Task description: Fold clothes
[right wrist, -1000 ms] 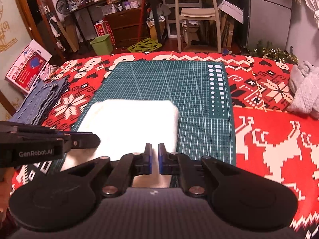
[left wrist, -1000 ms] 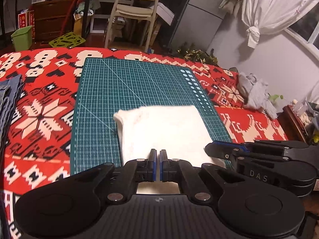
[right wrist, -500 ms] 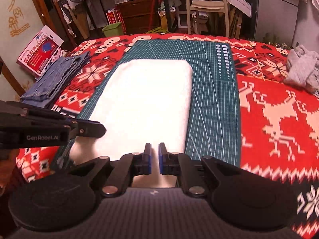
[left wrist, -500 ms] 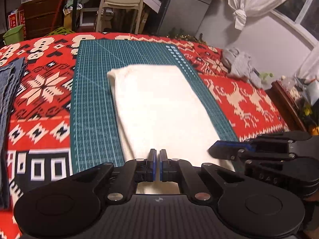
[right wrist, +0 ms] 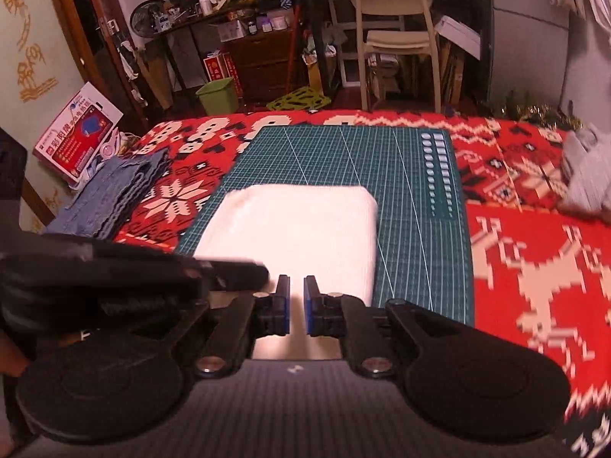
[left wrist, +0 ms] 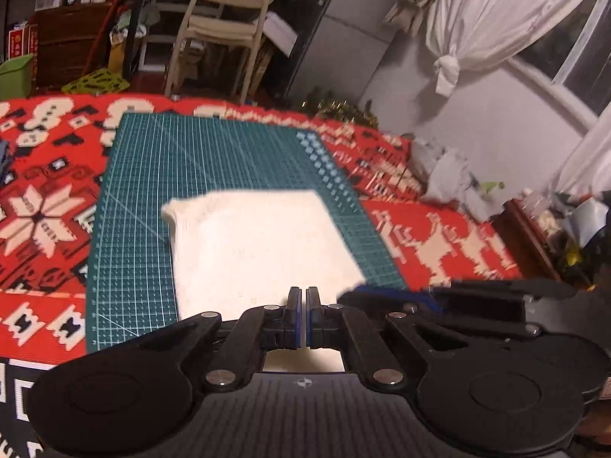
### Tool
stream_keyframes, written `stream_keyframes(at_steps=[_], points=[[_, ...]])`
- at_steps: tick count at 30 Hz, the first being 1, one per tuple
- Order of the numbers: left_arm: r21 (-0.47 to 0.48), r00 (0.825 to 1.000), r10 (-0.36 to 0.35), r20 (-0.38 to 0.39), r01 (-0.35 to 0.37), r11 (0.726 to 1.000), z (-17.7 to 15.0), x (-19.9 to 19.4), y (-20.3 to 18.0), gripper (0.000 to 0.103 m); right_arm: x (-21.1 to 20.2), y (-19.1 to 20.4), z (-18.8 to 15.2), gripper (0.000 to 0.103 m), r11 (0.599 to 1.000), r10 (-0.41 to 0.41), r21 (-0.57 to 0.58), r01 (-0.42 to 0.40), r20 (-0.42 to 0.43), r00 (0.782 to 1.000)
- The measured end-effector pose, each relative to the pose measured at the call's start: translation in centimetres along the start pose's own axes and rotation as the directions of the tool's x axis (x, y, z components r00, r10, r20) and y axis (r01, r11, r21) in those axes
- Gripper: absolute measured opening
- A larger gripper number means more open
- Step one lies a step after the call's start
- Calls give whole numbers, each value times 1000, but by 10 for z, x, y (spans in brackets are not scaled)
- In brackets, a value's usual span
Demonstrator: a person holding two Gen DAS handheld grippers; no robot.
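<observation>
A white folded cloth [left wrist: 259, 252] [right wrist: 298, 236] lies flat on the green cutting mat [left wrist: 214, 160] [right wrist: 416, 229]. My left gripper [left wrist: 302, 297] sits at the cloth's near edge, its pads almost together with white fabric showing under them. My right gripper [right wrist: 296, 294] is at the same near edge, a narrow gap between its pads filled with white fabric. Both look shut on the cloth's near edge. Each gripper shows blurred in the other's view: the right gripper [left wrist: 385, 297] low on the right, the left gripper [right wrist: 236, 271] low on the left.
A red patterned blanket [right wrist: 534, 267] covers the surface under the mat. A stack of folded denim [right wrist: 110, 198] lies at the left, a grey crumpled garment [left wrist: 443, 168] [right wrist: 584, 175] at the right. A chair [right wrist: 393, 38] and a green bin [right wrist: 217, 95] stand beyond the far edge.
Both wrist views rose and tilted down over the cloth half a second ago, then dropped back low. The cloth's far edge stays at the same place on the mat.
</observation>
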State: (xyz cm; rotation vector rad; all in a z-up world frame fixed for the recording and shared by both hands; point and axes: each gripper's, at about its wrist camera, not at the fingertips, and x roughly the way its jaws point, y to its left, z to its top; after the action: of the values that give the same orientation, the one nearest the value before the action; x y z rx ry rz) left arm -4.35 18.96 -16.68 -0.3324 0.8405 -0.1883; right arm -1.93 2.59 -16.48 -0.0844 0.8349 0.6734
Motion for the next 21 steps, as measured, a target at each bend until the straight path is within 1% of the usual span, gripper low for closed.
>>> stream_keyframes(at_steps=[2, 4, 9, 14, 18, 21], points=[[-2, 1000, -10, -20, 10, 1000, -6, 0, 2, 0, 7, 0, -4, 8, 999, -19, -26, 19, -21, 1000], [1, 999, -23, -38, 23, 1000, -13, -7, 3, 1, 7, -3, -12, 8, 1000, 0, -16, 0, -43, 999], [31, 997, -20, -72, 22, 999, -37, -25, 2, 1, -15, 5, -38, 8, 999, 25, -27, -27, -70, 997], [35, 996, -8, -93, 11, 999, -56, -39, 1, 1, -38, 17, -62, 8, 997, 18, -73, -24, -85, 996], [35, 995, 6, -103, -3, 999, -67, -47, -1, 1, -47, 20, -70, 8, 997, 41, -63, -47, -100, 994], [26, 995, 12, -102, -10, 1000, -70, -53, -1, 1, -52, 25, -73, 8, 995, 56, -71, -64, -102, 993]])
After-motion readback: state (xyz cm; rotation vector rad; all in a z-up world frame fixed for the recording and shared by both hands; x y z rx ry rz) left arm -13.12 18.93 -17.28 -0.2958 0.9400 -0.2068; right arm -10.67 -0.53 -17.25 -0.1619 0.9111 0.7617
